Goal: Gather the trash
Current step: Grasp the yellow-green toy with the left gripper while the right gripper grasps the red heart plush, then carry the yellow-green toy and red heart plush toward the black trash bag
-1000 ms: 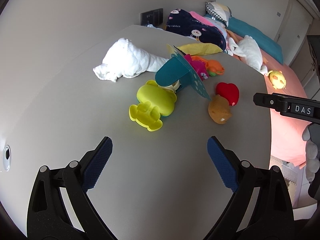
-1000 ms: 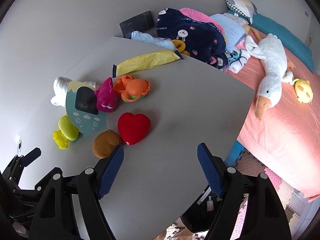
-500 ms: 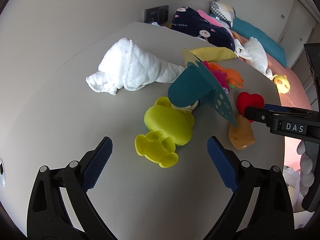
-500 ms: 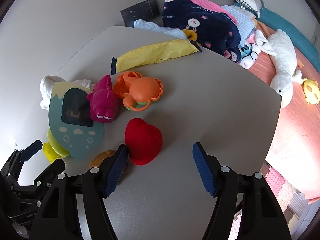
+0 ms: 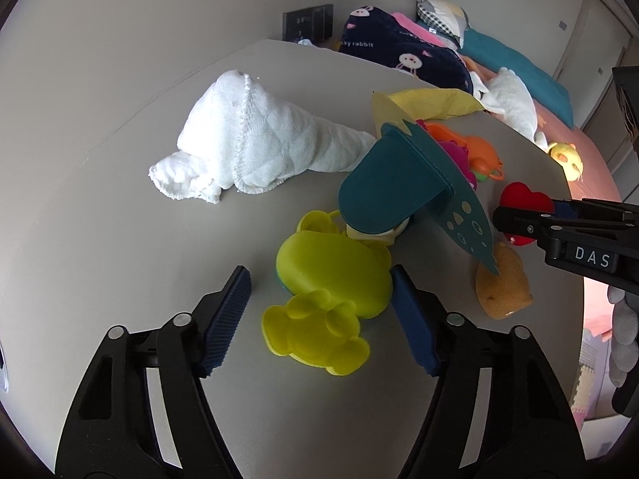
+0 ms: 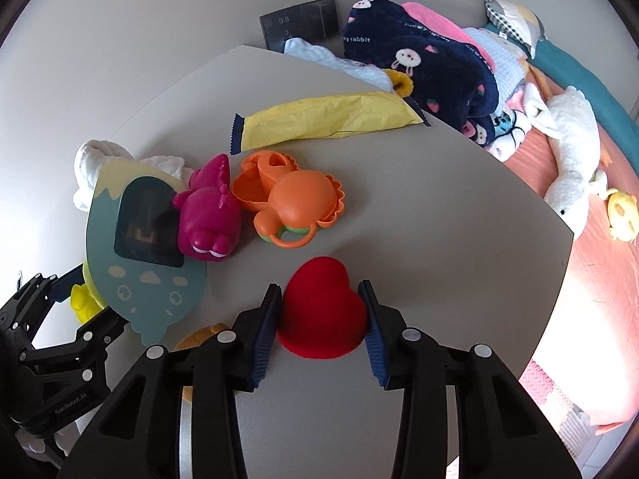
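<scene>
Right wrist view: right gripper (image 6: 321, 311) pinches the red heart (image 6: 322, 315) on the table (image 6: 459, 239); left gripper (image 5: 319, 311) straddles the yellow toy (image 5: 331, 279), jaws parted. Nothing collected; the yellow wrapper (image 6: 327, 121) lies untouched at the far edge.

My left tongs (image 5: 319, 315) have ribbed blue pads flanking a glossy yellow plastic toy (image 5: 331, 279); my right tongs (image 6: 321, 333) meet a matt, velvety red heart (image 6: 321, 313). The table (image 6: 439, 219) looks smooth and matt, the white towel (image 5: 247, 139) quilted cloth.
</scene>
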Demonstrator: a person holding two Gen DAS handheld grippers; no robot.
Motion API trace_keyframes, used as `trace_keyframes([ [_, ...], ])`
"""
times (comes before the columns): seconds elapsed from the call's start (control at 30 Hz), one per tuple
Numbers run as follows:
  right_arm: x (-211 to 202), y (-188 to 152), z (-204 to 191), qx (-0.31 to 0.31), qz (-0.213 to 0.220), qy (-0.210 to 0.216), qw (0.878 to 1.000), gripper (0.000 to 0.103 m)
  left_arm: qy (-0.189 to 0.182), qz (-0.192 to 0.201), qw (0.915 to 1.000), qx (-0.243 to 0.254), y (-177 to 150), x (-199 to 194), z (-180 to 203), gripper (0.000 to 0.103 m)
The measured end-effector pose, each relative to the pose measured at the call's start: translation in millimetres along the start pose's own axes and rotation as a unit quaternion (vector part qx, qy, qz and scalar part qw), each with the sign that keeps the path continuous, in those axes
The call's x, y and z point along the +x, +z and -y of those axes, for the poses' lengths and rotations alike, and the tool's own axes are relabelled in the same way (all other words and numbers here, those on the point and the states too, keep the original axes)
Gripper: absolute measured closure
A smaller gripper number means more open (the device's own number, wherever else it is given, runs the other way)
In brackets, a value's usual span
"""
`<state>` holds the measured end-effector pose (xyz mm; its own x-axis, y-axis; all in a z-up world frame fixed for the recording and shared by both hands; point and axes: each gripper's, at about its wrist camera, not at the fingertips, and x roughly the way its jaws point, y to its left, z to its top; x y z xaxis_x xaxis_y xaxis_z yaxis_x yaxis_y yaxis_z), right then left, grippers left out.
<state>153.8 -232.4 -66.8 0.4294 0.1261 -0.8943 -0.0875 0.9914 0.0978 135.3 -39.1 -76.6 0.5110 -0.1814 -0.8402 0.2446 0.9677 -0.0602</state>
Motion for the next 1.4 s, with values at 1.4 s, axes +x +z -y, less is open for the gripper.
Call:
trace_keyframes([
  [1.4,-104,-54,41,0.016,0.056,0.008,0.998,0.062,-0.014,0.077,0.9967,0.021,-14,-93,65,0.048],
])
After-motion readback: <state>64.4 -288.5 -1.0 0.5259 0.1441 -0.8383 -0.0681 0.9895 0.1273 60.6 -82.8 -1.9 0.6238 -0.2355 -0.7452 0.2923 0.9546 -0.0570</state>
